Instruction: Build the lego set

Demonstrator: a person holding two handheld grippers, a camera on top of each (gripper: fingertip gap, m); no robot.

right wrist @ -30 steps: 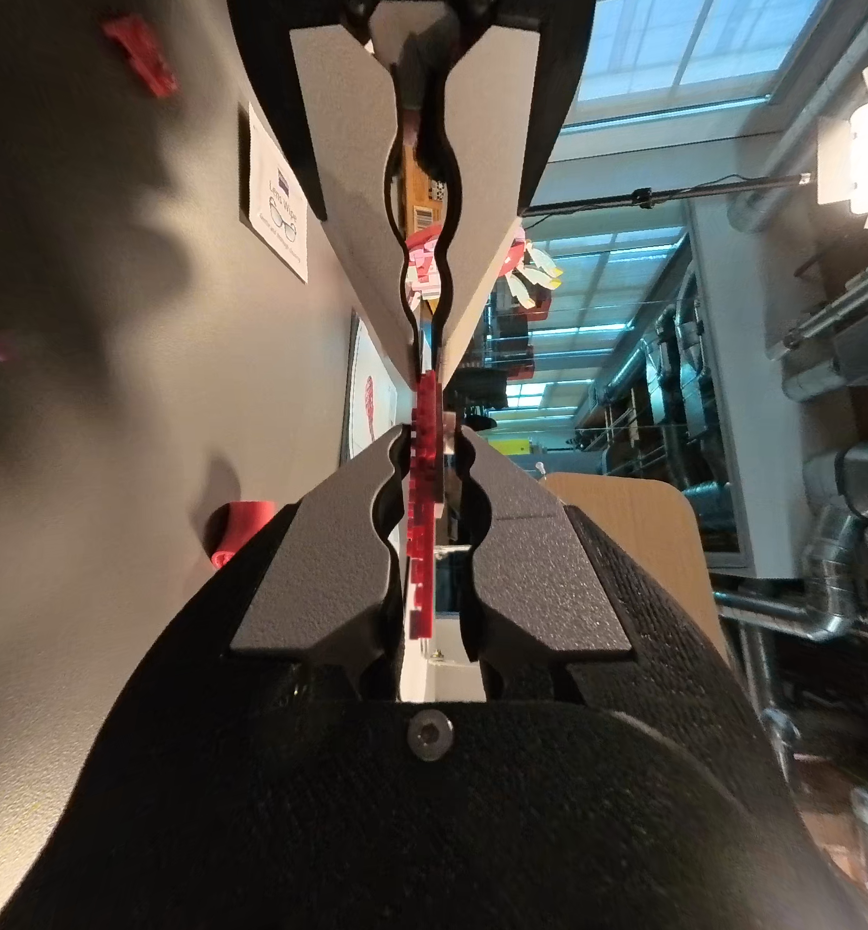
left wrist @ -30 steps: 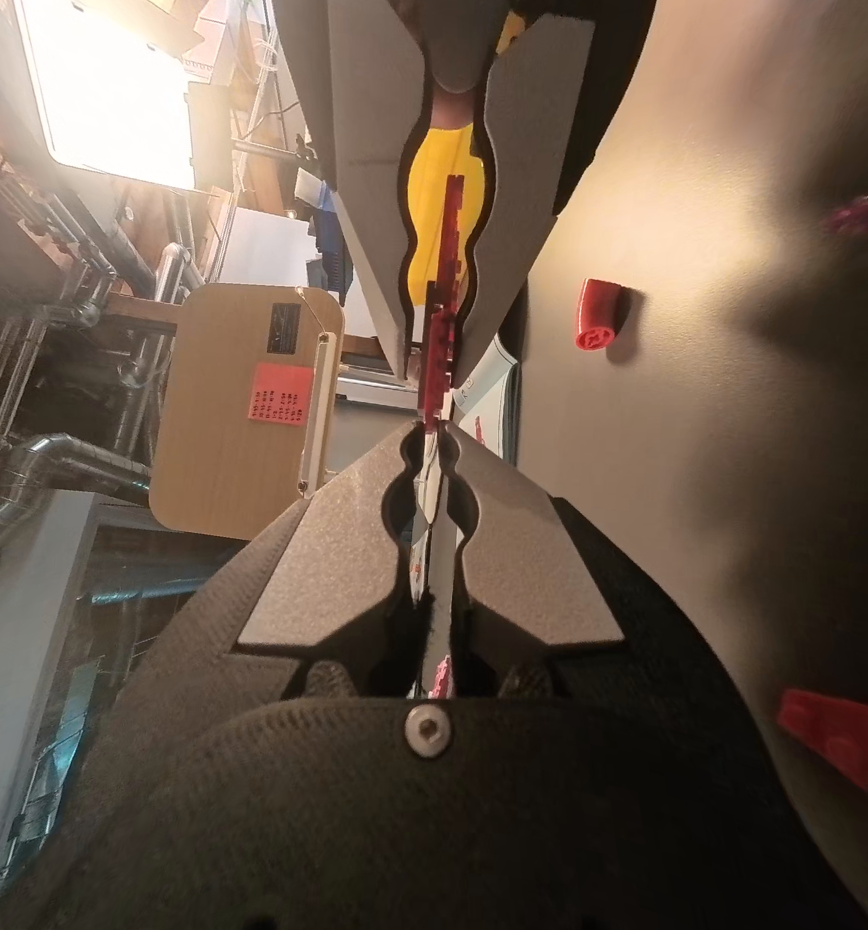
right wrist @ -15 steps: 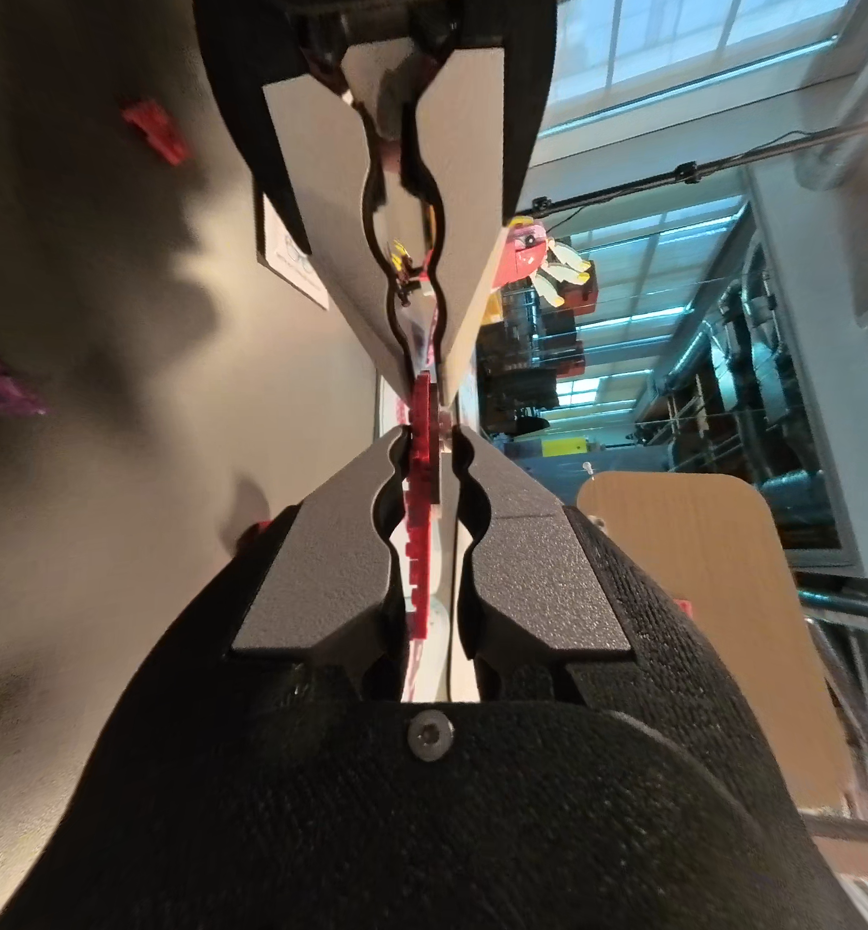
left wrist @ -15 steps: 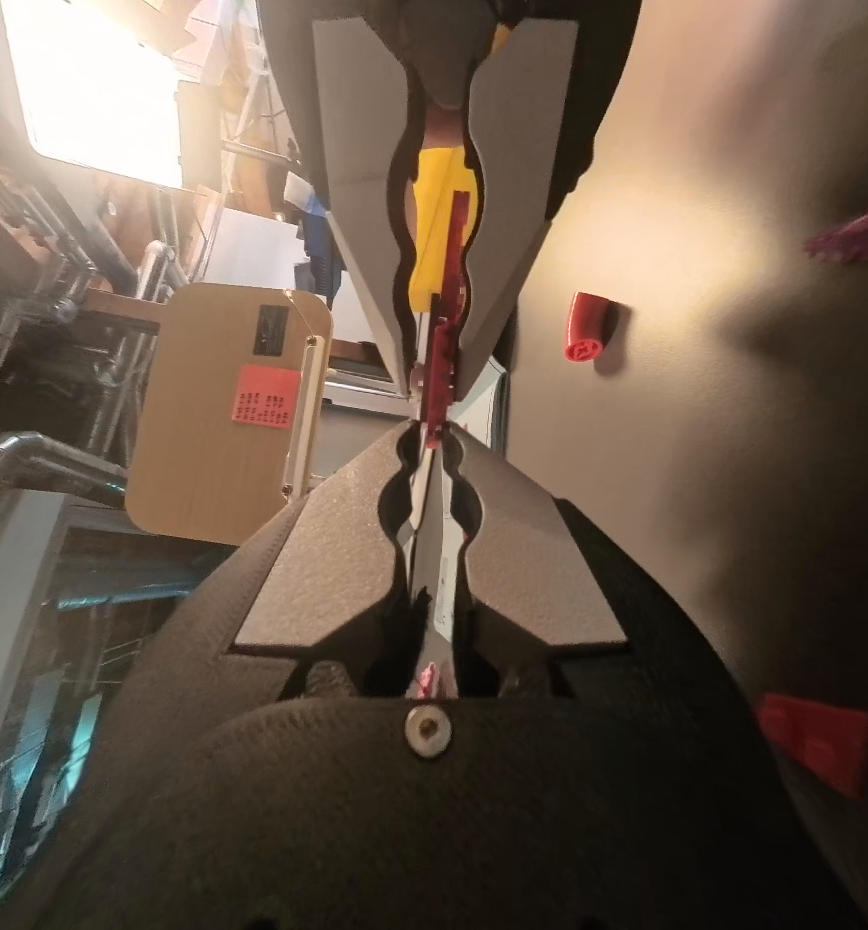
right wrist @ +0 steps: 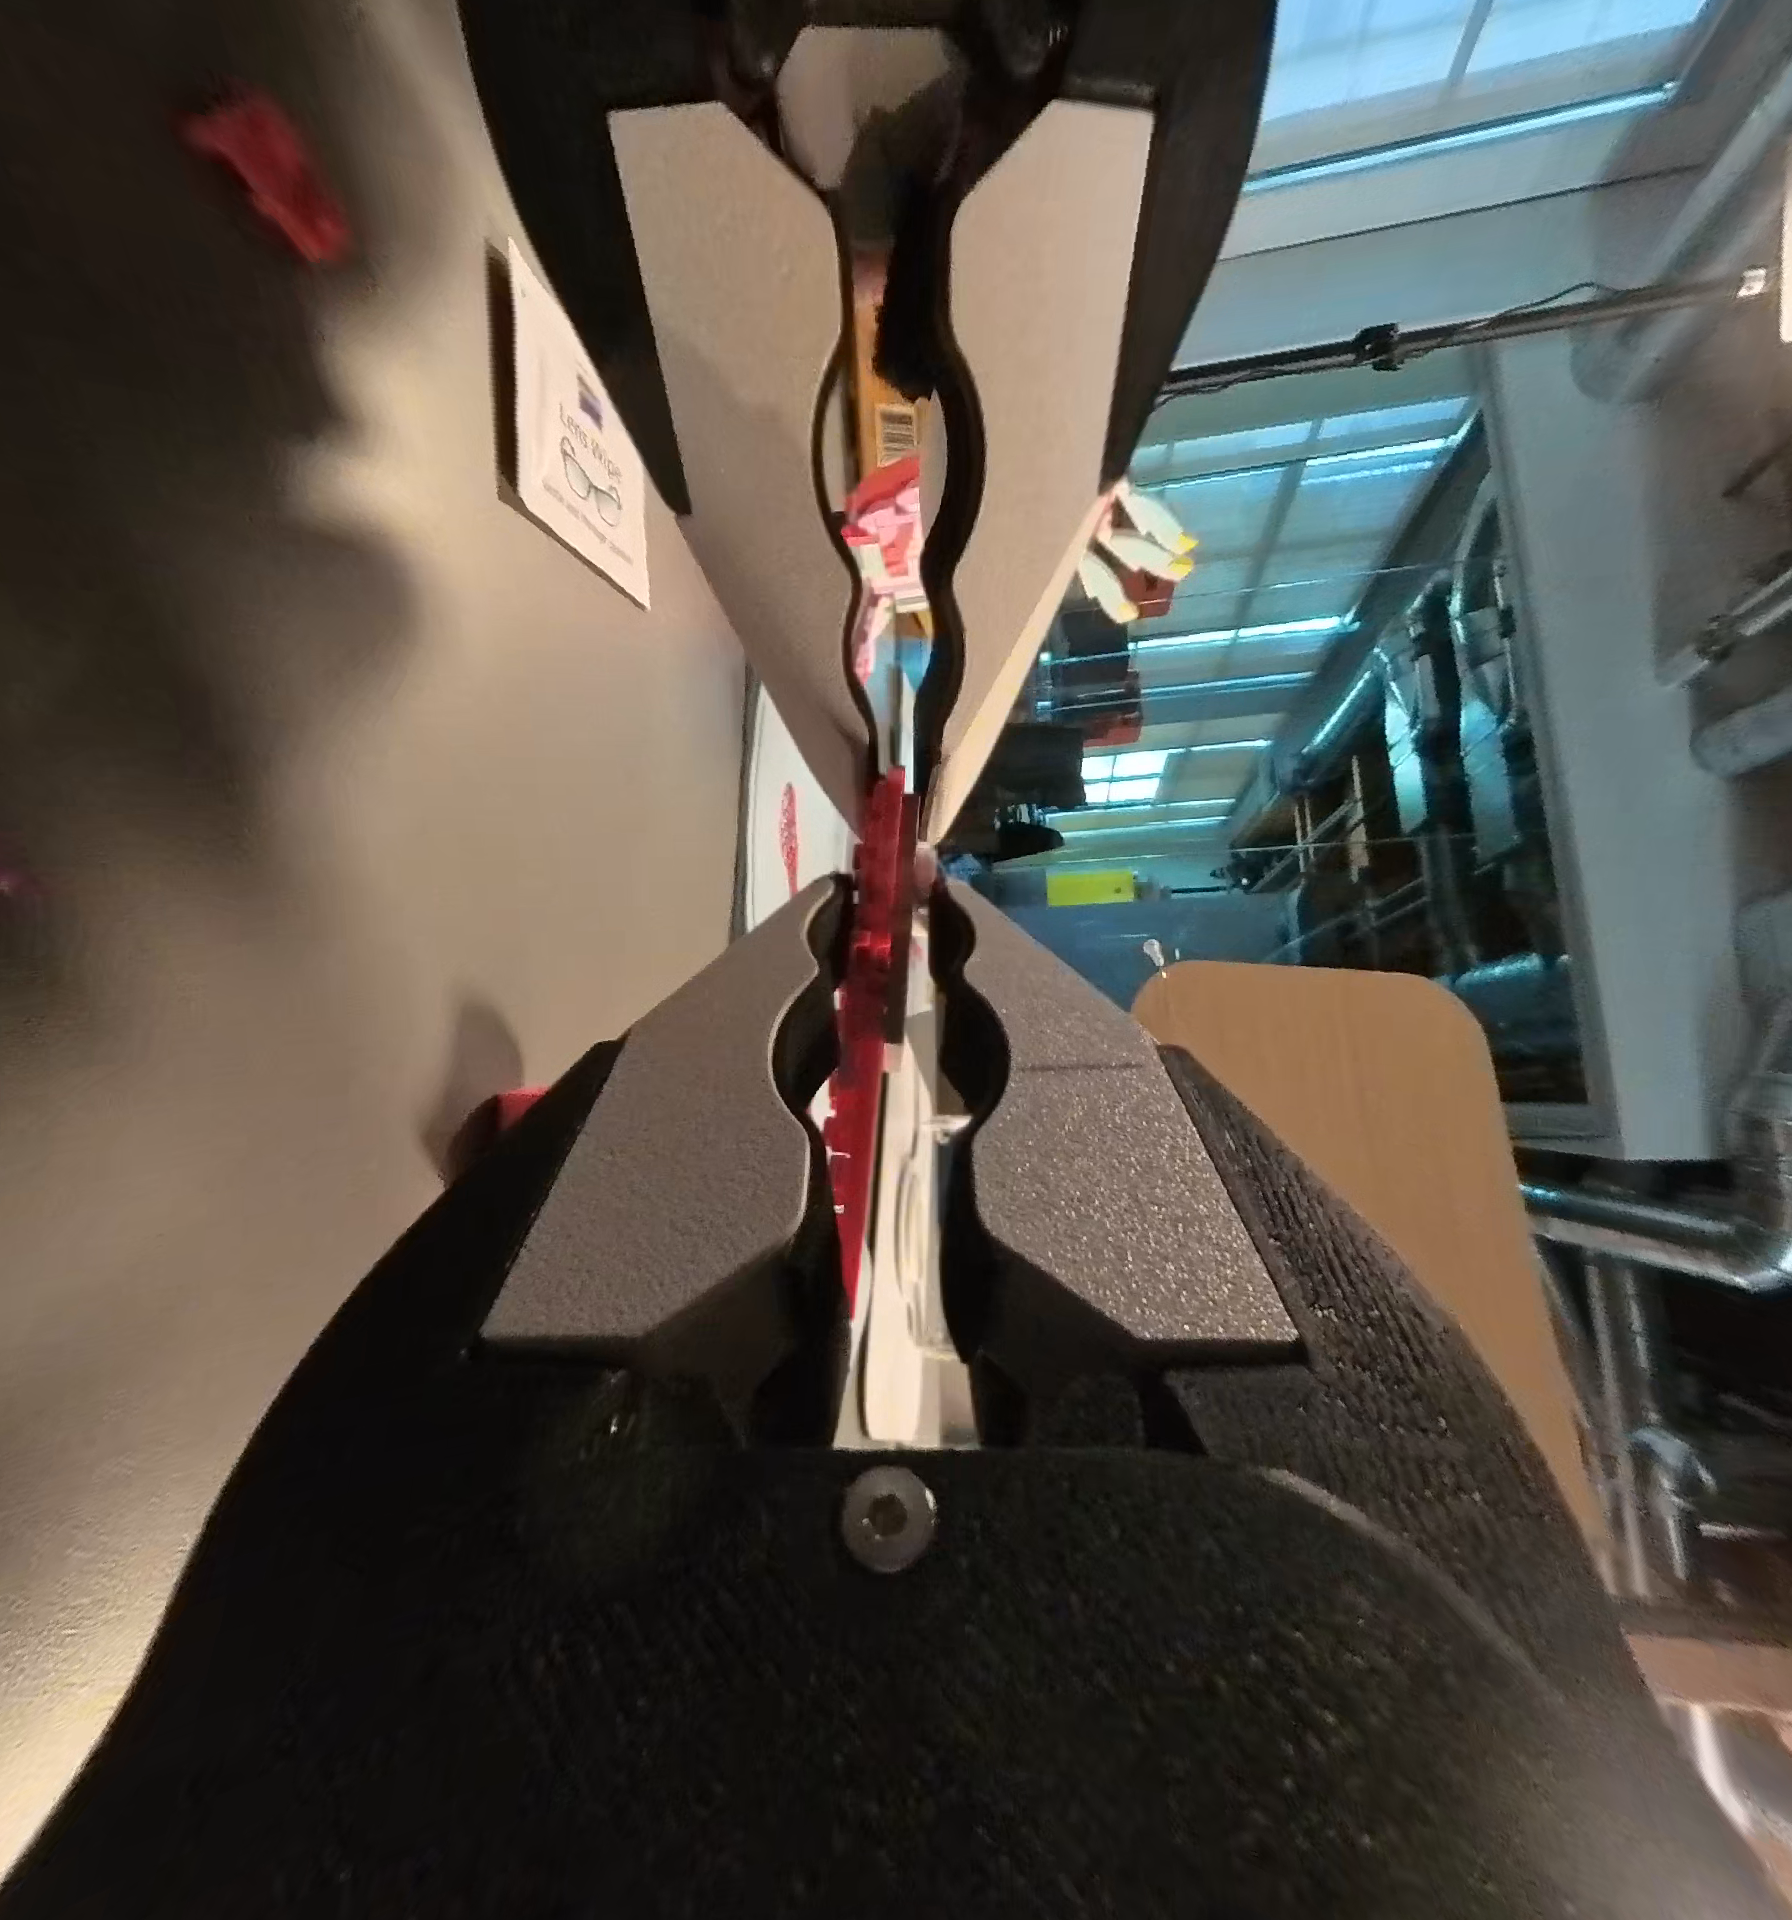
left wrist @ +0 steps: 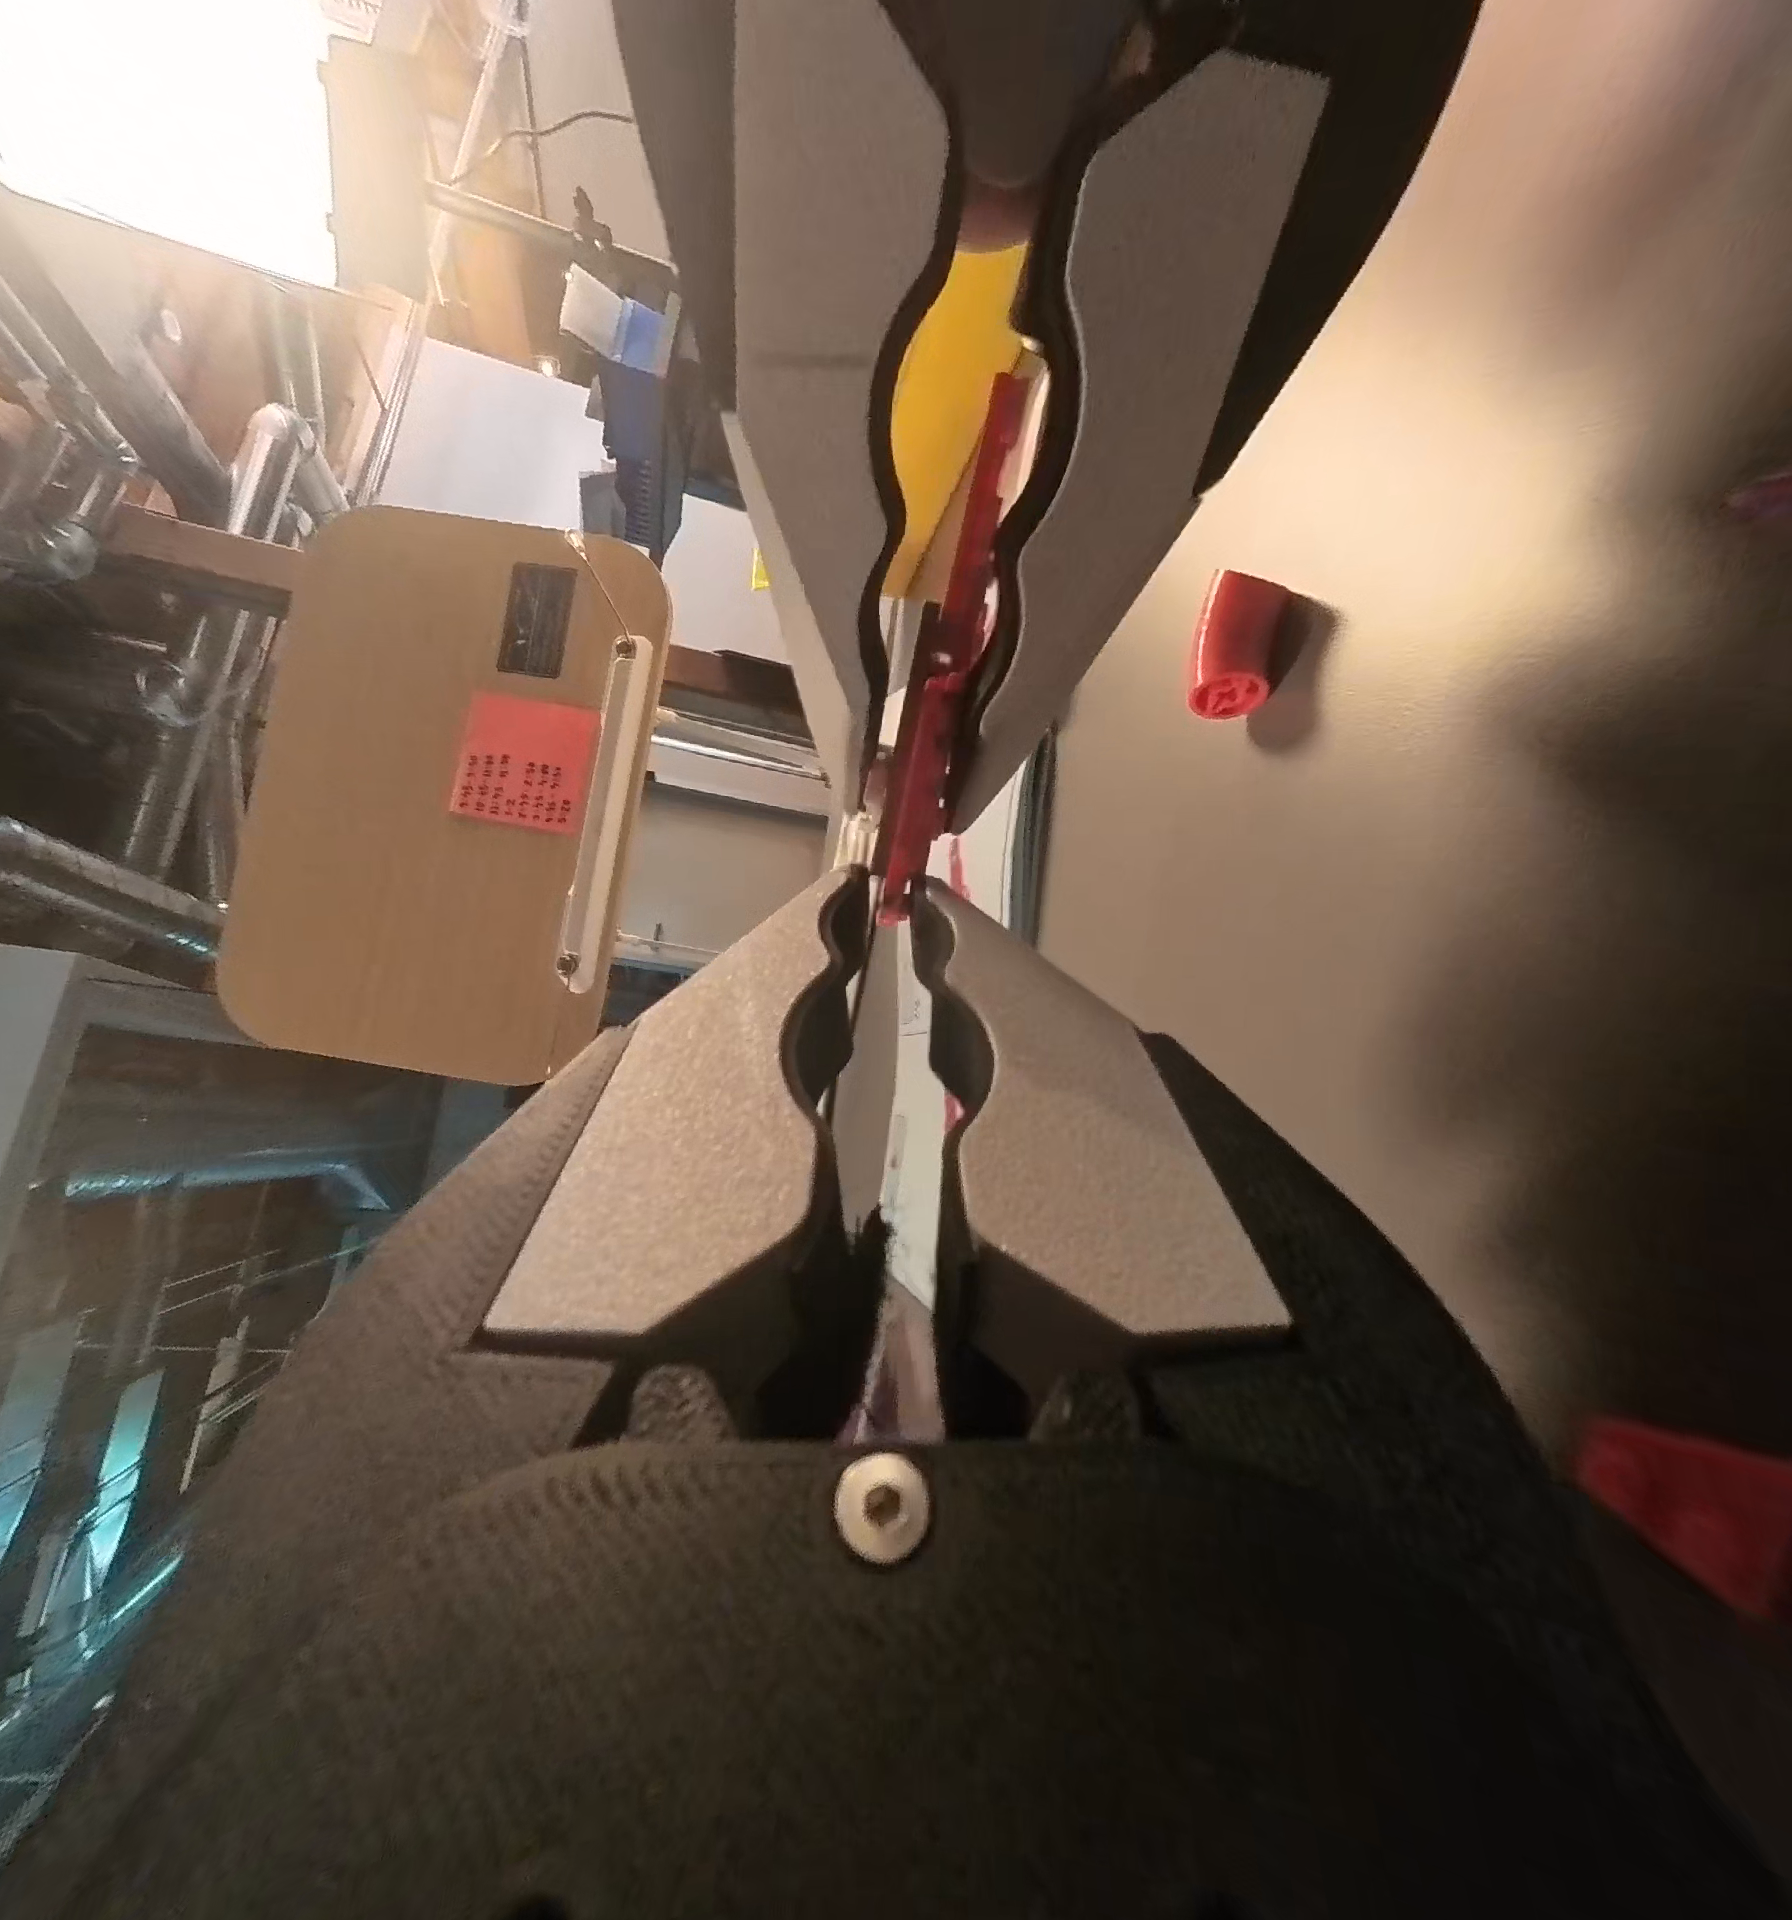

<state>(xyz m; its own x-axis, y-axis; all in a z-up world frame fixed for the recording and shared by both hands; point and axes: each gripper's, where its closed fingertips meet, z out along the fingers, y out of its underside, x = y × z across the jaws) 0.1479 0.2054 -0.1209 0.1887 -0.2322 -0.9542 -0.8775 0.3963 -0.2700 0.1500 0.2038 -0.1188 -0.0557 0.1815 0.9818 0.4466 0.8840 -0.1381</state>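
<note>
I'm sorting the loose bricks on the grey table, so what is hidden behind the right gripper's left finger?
A red piece on the grey table pokes out beside the right gripper's left finger. Only a corner shows; its shape is covered.

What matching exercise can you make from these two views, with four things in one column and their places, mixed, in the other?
Things:
A. round red brick
B. pink note
C. white packet
D. thin red brick piece

Places:
1. stuck on the wooden board
2. lying on its side on the grey table
3. in the air between left claw and right claw
4. flat on the table, with a drawing of glasses

Pairs: A-2, B-1, C-4, D-3.
</note>
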